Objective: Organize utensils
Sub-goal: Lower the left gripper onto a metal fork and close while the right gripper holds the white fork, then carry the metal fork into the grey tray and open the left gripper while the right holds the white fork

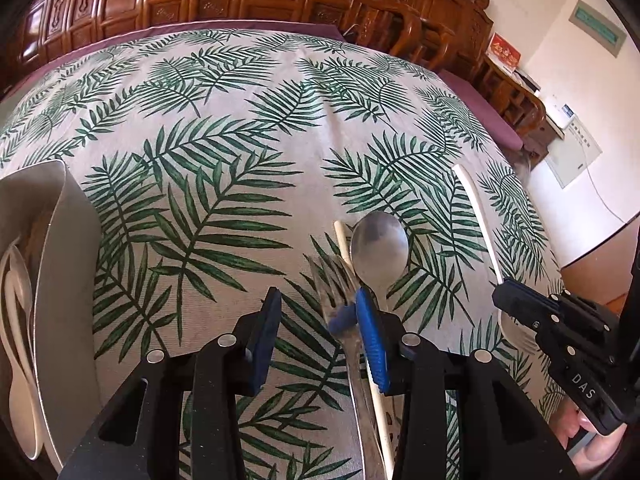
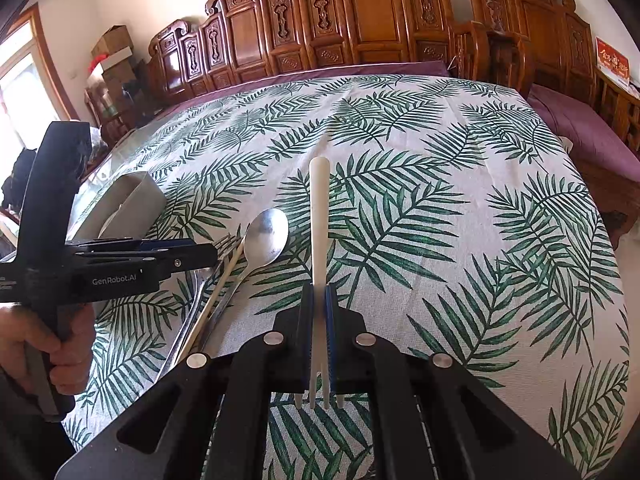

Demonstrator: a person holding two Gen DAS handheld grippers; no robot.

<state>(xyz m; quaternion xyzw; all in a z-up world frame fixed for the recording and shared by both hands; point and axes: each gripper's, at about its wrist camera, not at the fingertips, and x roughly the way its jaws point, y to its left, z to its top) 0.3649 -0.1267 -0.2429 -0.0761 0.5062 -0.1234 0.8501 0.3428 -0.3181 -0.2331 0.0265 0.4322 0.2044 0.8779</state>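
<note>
My right gripper has its jaws closed on a white plastic fork, pinching it at the neck: the tines point back toward my camera and the long tapered handle sticks forward over the desk. In the left wrist view that same fork juts out of the right gripper at the right edge, and part of my hand shows below it.

My left gripper has its jaws spread open, nothing between the blue pads. The right pad sits just over a small heap of utensils: a shiny metal spoon lying bowl-up, a metal fork just to its left, and a pale wooden chopstick between the two. Whether the pad actually touches them I cannot tell. From the right wrist view I see the left gripper reaching in from the left, my hand around its grip, its tip beside the spoon, fork and chopstick.

Further left stands a grey open-topped holder box with white plastic utensils already inside; it also shows behind the left gripper in the right view.

All of it rests on a palm-leaf printed tablecloth covering the desk, with carved wooden furniture beyond.
</note>
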